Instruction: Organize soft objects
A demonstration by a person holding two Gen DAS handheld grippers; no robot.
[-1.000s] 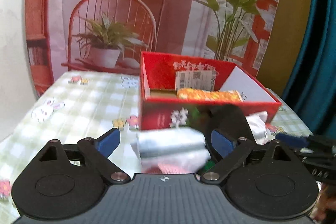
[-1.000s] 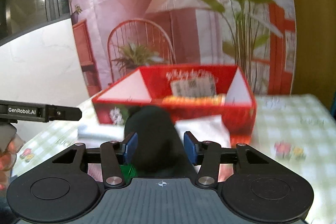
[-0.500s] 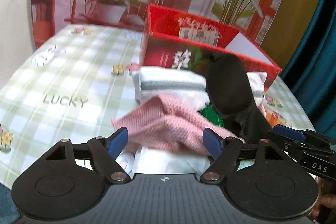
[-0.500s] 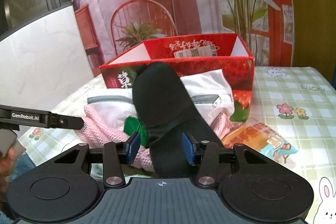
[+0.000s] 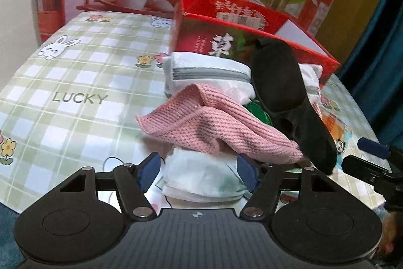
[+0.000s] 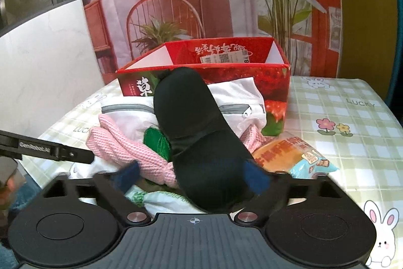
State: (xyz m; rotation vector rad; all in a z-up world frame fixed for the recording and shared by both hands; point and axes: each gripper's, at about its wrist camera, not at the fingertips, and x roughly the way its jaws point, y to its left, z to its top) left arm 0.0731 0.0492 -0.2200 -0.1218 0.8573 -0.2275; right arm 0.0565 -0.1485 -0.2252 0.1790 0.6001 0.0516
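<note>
In front of the red box (image 6: 275,82), the black sock (image 6: 201,138) lay on the pile. The right gripper (image 6: 192,175) was opening, fingers clear of it. The left gripper (image 5: 197,170) was closing around a white cloth (image 5: 201,178) beneath the pink knit cloth (image 5: 214,127), not yet pressing.

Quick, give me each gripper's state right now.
Left gripper: jaws closing around the white packet, not yet pressing.
Right gripper: jaws opening, letting go of the black sock.
</note>
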